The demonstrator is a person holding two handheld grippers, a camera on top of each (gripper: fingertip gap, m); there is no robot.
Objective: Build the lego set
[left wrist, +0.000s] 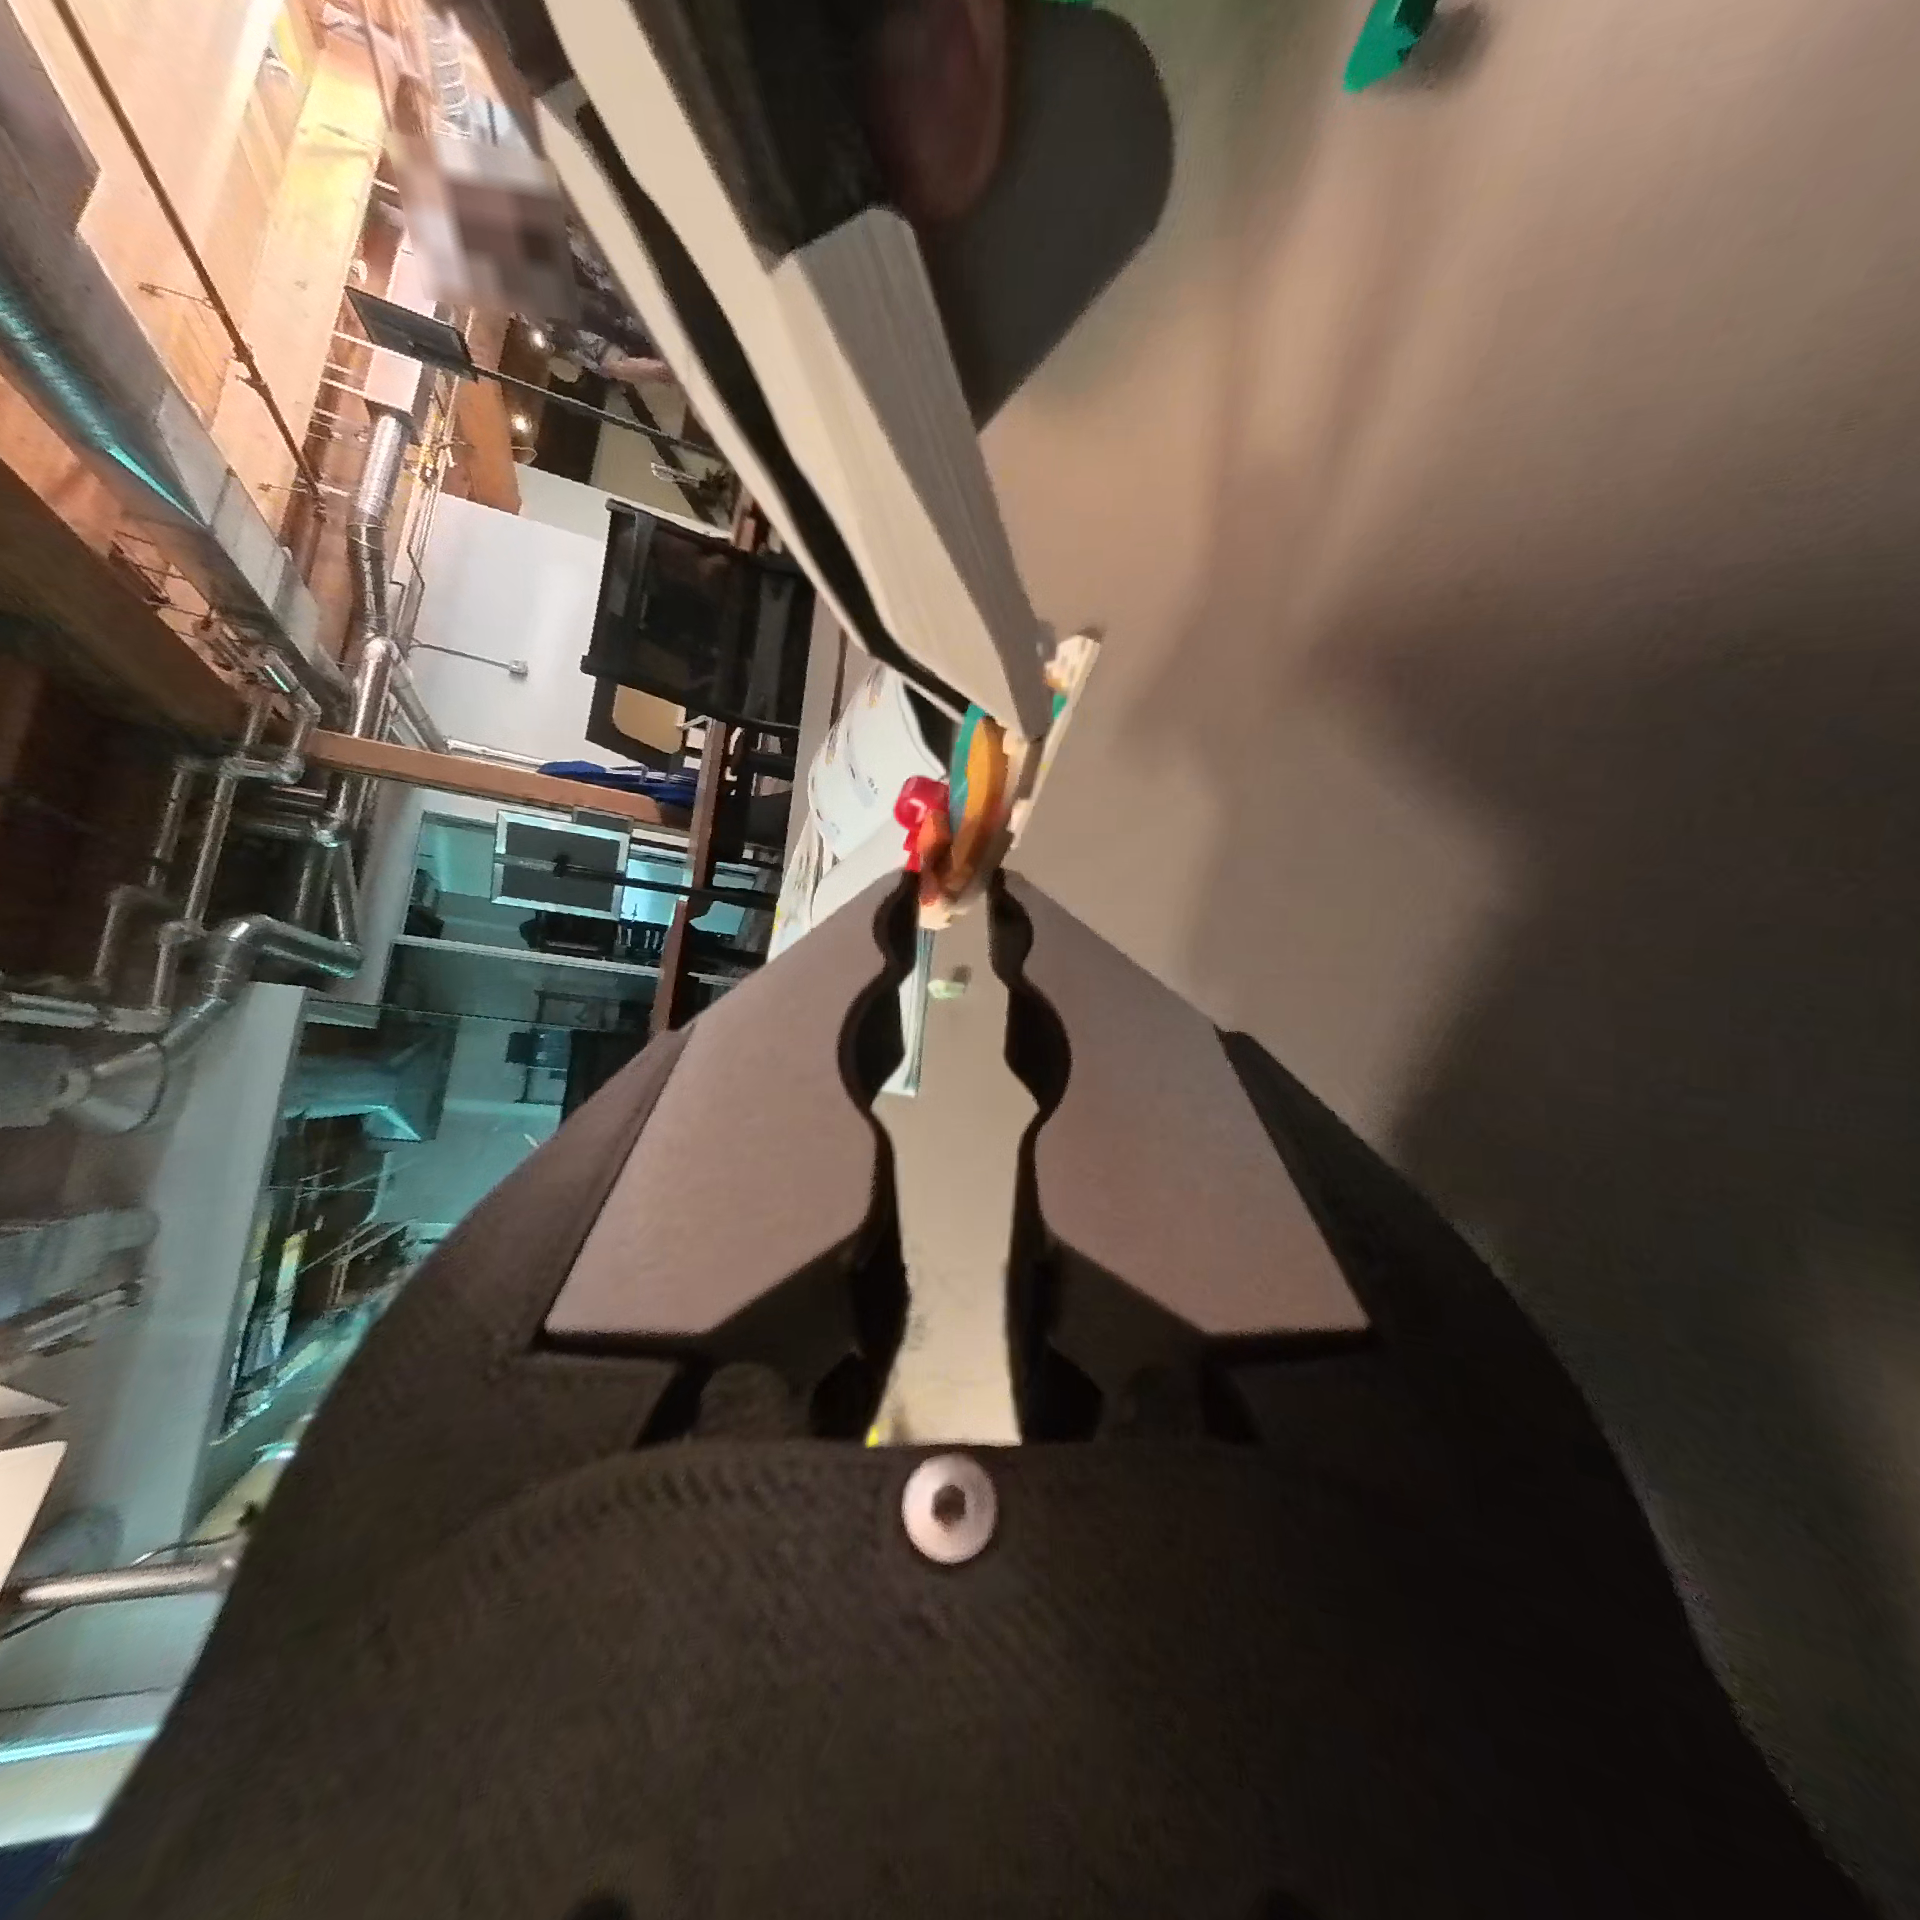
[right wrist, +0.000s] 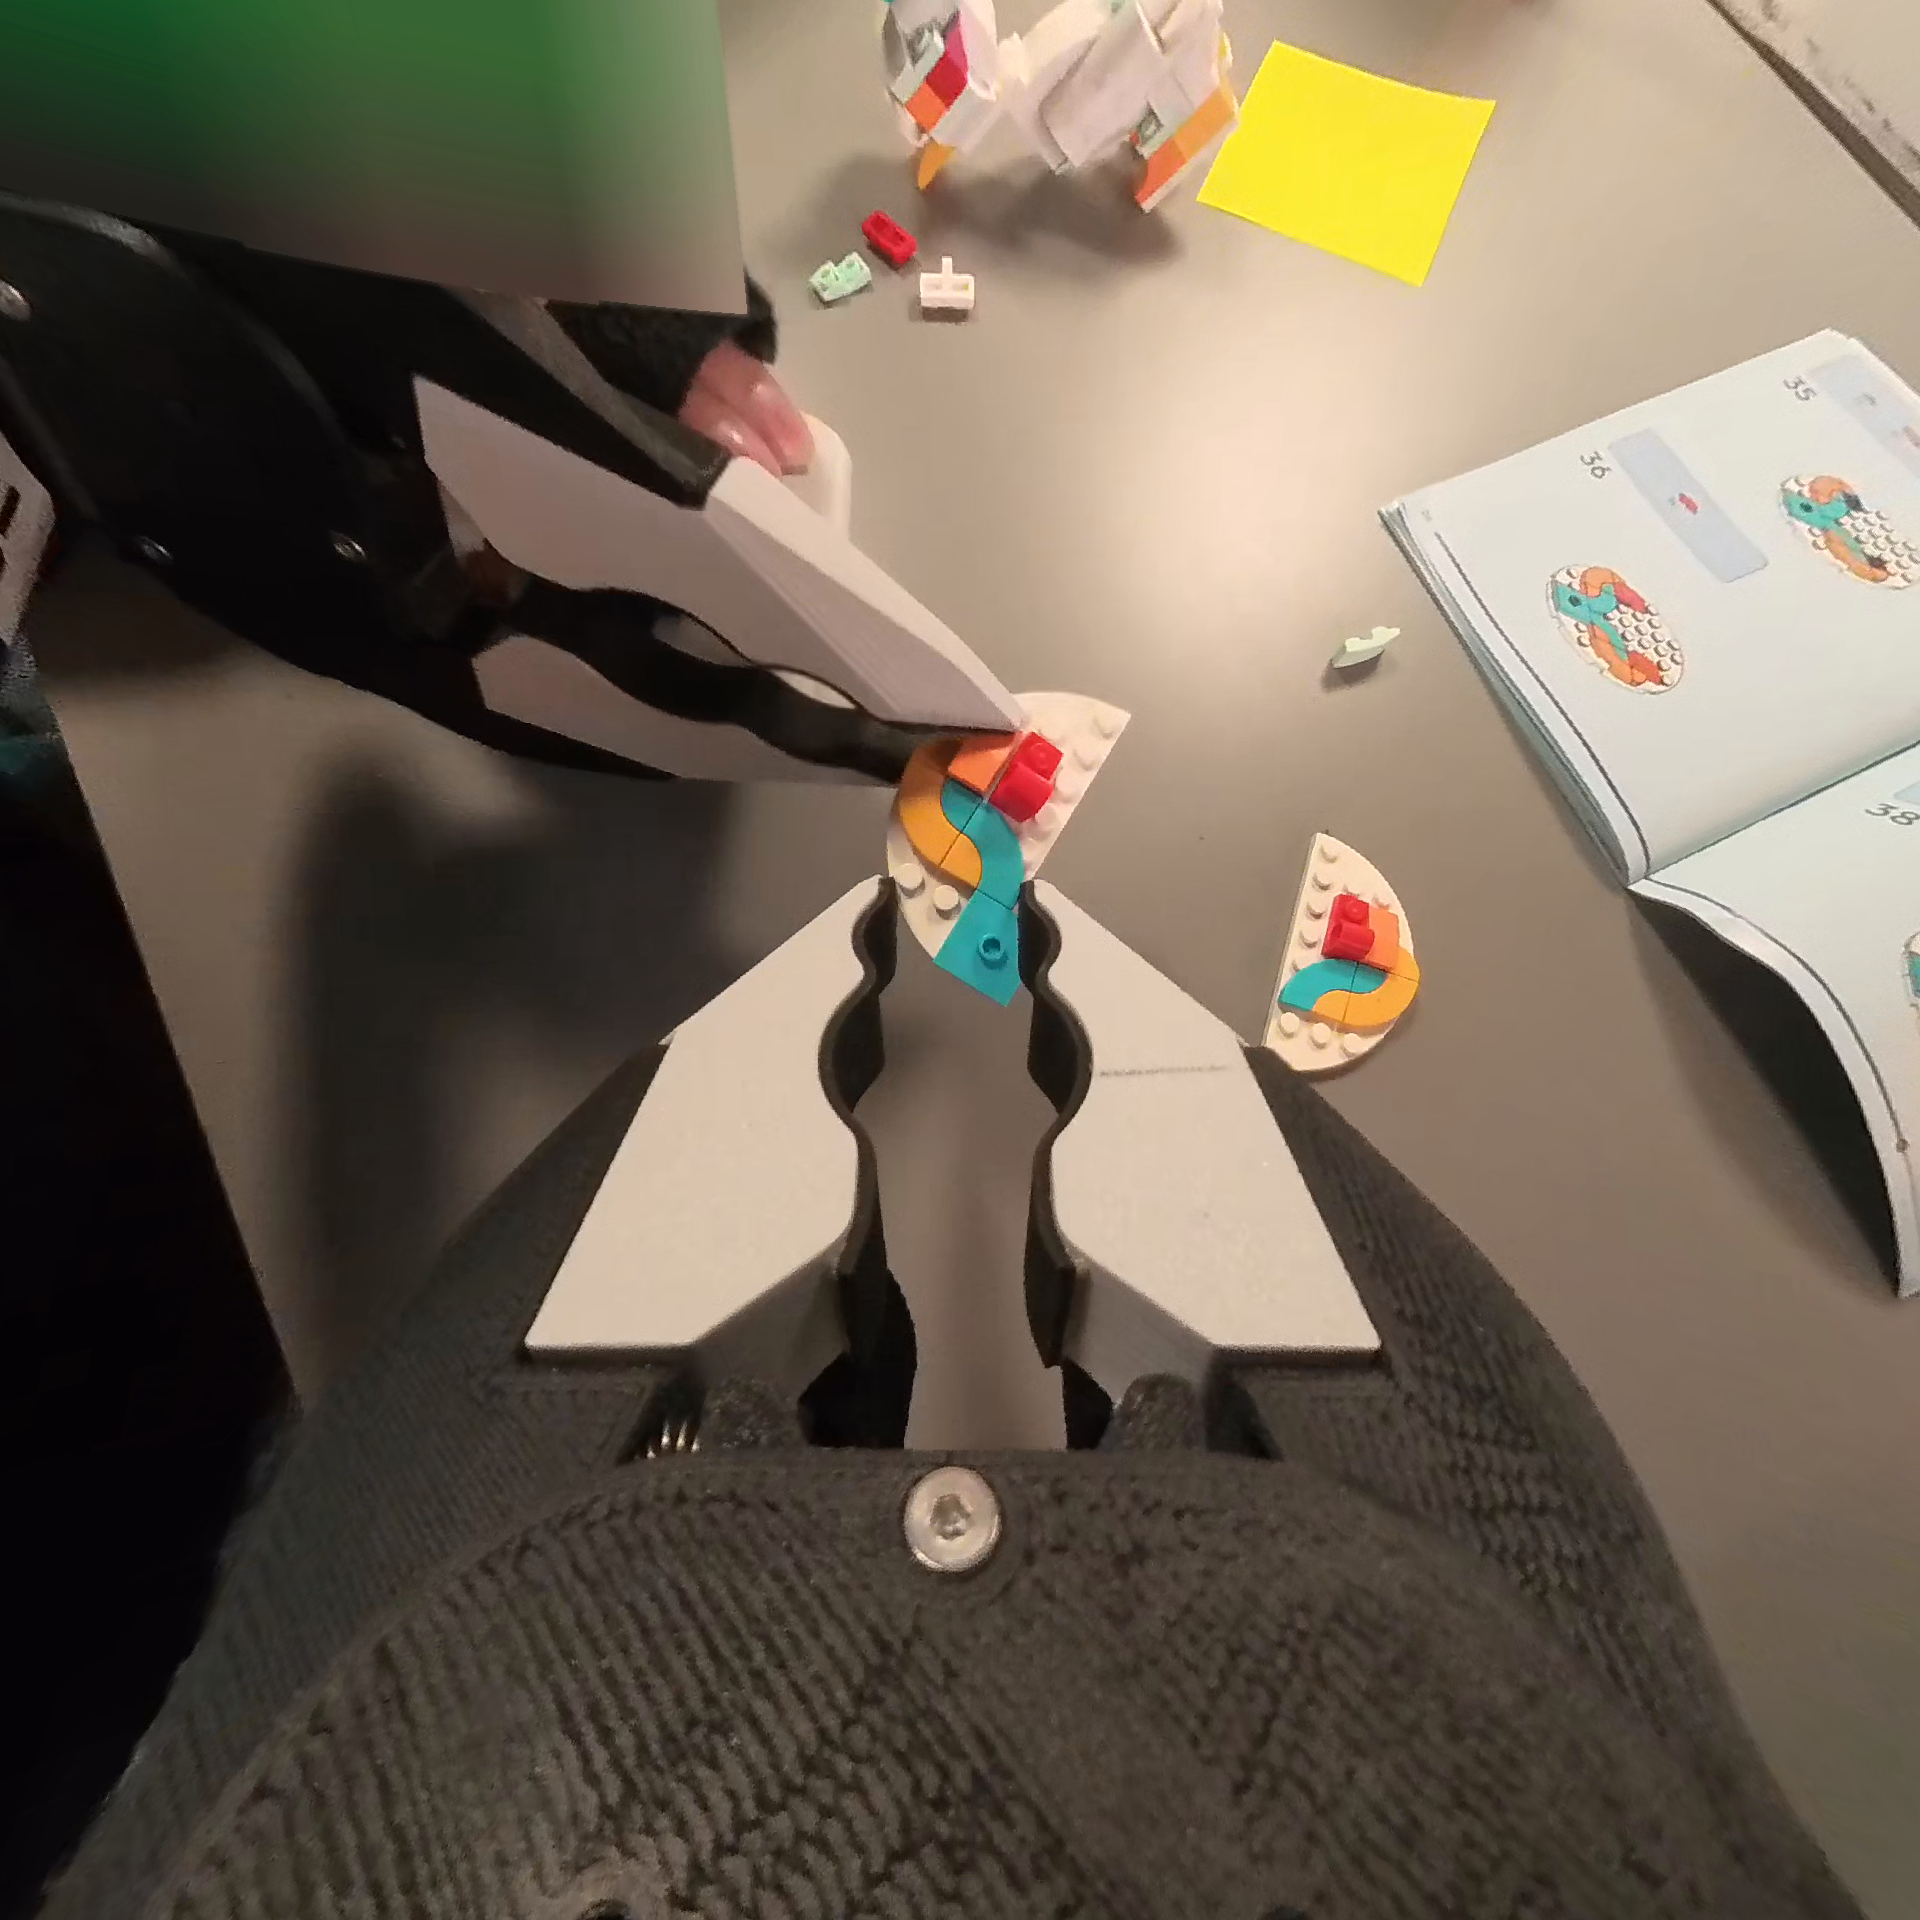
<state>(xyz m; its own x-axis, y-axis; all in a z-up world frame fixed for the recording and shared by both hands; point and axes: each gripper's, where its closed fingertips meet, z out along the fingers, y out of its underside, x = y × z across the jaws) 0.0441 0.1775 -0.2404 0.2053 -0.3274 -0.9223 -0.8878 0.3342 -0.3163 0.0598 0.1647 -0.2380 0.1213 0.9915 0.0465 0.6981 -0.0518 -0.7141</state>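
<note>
A white half-disc plate (right wrist: pixel 1081 743) carries orange, teal and red pieces and is held up above the grey table (right wrist: pixel 1143 468). My right gripper (right wrist: pixel 961 899) is shut on its near end, by the teal tile (right wrist: pixel 982 951). My left gripper (right wrist: pixel 940 746) comes in from the left and is shut on the plate's far part beside the red brick (right wrist: pixel 1029 777). In the left wrist view the plate (left wrist: pixel 971 821) is edge-on at my left gripper (left wrist: pixel 951 888). The right gripper's finger (left wrist: pixel 935 436) reaches it from above.
A second half-disc assembly (right wrist: pixel 1340 961) lies on the table to the right. An open instruction booklet (right wrist: pixel 1662 623) lies farther right. At the back are a white model (right wrist: pixel 1060 94), a yellow paper square (right wrist: pixel 1351 156) and loose red (right wrist: pixel 888 237), mint (right wrist: pixel 840 276) and white (right wrist: pixel 948 286) pieces. Left and right tips are no more than a few centimetres apart. About 20 cm separates my left fingertips from the white model (right wrist: pixel 1060 94).
</note>
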